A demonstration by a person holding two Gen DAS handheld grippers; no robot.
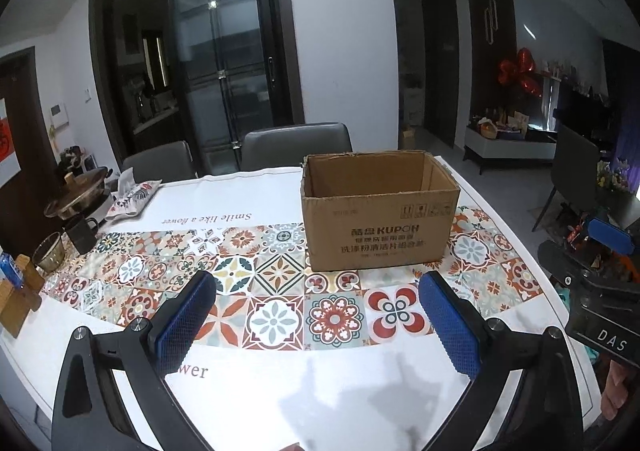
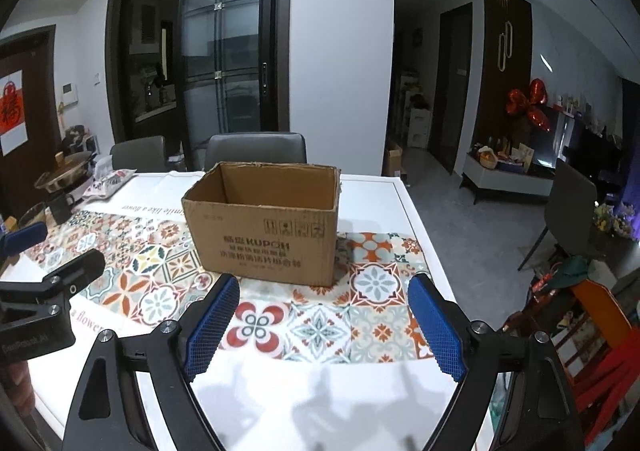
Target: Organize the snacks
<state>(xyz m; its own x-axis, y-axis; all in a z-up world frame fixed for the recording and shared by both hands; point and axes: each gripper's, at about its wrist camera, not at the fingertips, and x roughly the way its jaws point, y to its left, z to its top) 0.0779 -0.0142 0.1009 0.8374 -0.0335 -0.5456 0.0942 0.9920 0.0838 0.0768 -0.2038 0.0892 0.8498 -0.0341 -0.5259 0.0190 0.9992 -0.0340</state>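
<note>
Open-topped brown cardboard box (image 1: pixel 380 211) with black print on its front sat upright on the tile-patterned tablecloth (image 1: pixel 276 315); as far as the near wall allowed a look, the inside showed only bare cardboard, floor hidden; no snacks visible in either view. Left gripper (image 1: pixel 318 303) had its blue-padded jaws spread wide, nothing between them, held above the cloth short of the box. Right gripper (image 2: pixel 324 307) likewise wide apart and empty, pointed at the box front. Grey chairs (image 1: pixel 296 145) stood behind the table; metal pot (image 1: pixel 78 191), black mug (image 1: pixel 82 233) and floral pouch (image 1: pixel 132 197) were at the left end, well apart from the box.
</note>
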